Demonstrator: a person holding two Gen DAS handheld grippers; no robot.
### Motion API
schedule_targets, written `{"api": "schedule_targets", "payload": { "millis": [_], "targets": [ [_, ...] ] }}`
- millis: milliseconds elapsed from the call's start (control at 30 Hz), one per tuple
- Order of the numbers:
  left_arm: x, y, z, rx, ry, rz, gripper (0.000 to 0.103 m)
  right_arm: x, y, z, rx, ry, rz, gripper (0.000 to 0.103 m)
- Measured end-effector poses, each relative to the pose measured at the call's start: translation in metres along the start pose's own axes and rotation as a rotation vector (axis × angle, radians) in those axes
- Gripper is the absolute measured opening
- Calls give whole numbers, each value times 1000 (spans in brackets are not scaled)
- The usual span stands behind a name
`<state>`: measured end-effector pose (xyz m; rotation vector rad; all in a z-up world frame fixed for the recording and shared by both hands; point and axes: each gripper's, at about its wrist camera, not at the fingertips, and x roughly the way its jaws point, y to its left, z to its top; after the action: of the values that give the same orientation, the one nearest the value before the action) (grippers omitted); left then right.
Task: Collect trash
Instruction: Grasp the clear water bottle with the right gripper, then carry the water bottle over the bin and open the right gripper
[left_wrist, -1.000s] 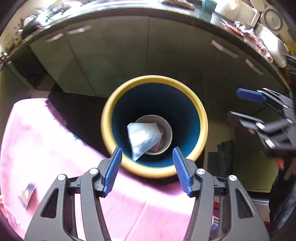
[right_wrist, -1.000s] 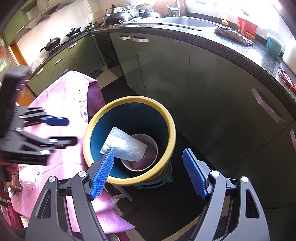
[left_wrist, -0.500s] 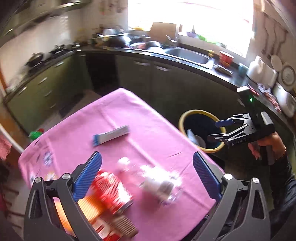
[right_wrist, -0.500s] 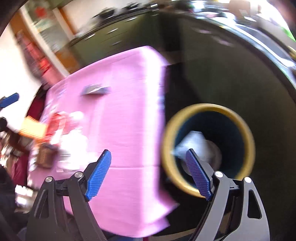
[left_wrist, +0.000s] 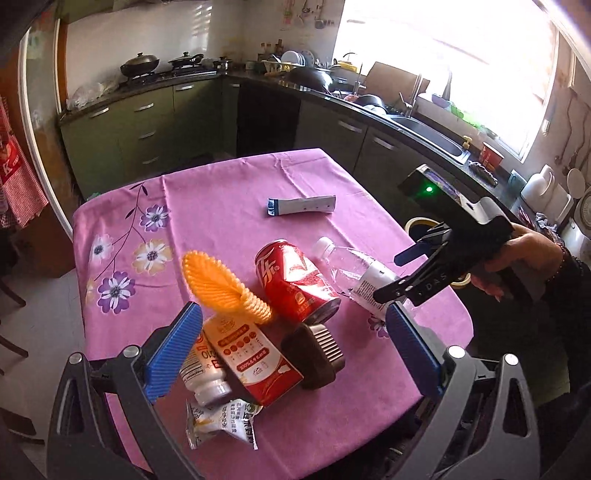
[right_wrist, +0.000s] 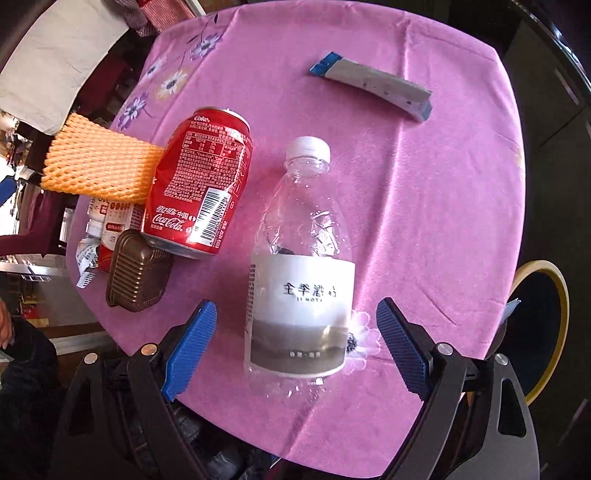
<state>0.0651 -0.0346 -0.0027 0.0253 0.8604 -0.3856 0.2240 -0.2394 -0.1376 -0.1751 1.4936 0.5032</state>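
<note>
Trash still on the counter (right_wrist: 461, 192): bottle (right_wrist: 299, 280) lying between my right tongs (right_wrist: 295, 350), both blue pads clear of it, jaws just widened. Can (right_wrist: 201, 184) just beside it. Left tongs (left_wrist: 291, 350), spread and empty, hang over the carton (left_wrist: 251, 354). Risk: the crumpled bottle may squirt out if I pinch its curved wall off-centre. Bin (right_wrist: 546, 332) stands past the edge.

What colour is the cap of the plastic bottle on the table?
White. The cap of the bottle shows best in the right wrist view.
</note>
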Motion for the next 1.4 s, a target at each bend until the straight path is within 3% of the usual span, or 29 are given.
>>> {"api": "schedule_targets", "payload": {
  "millis": [200, 267, 300, 433, 733, 867, 1000, 1167, 1400],
  "targets": [
    [2, 9, -13, -7, 7, 4, 95, 38, 0, 13, 21, 97, -42, 85],
    [3, 8, -15, -11, 11, -4, 95, 46, 0, 12, 21, 116, -54, 71],
    [5, 8, -16, -11, 12, -6, 95, 46, 0, 11, 21, 110, -69, 66],
    [11, 8, -17, -16, 26, -17, 95, 38, 1, 6, 11, 83, -85, 65],
    [17, -6, -14, 15, 37, -20, 95, -13, -20, -34, 48, -33, -15, 64],
    [18, -15, -13, 38, 42, -20, 95, -48, -61, -56, 139, -105, -19, 65],
    [19, -24, -12, 58, 41, -36, 95, -68, -139, -77, 311, -137, -69, 65],
    [23, -34, -10, 77, 47, -44, 95, -46, -234, -100, 518, -98, -108, 65],
    [21, -38, -7, 88, 52, -20, 95, -14, -303, -119, 648, -48, -154, 65]
  ]
}}
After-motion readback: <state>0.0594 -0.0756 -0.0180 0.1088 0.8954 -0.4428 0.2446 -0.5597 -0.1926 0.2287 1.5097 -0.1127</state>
